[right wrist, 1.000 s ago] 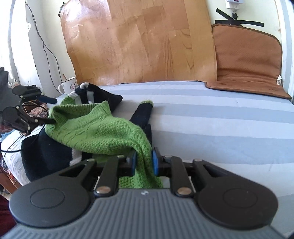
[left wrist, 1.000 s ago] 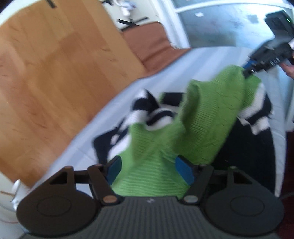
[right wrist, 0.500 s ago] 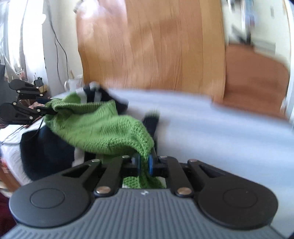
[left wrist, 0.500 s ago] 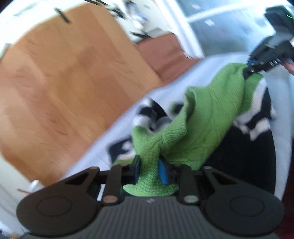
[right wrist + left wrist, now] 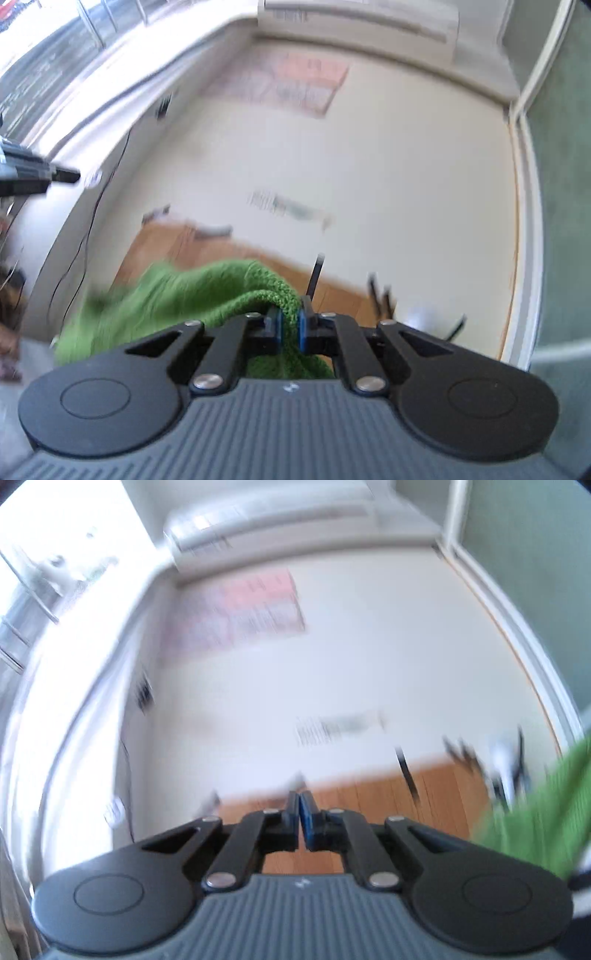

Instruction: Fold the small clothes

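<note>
Green knitted sweater clamped between right gripper pads, draping left, raised before cream wall, left gripper pressed together, empty, green knit at right edge.

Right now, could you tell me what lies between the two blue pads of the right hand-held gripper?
A fold of the green knitted sweater lies there, pinched by the right hand-held gripper; it shows in the right wrist view.
</note>
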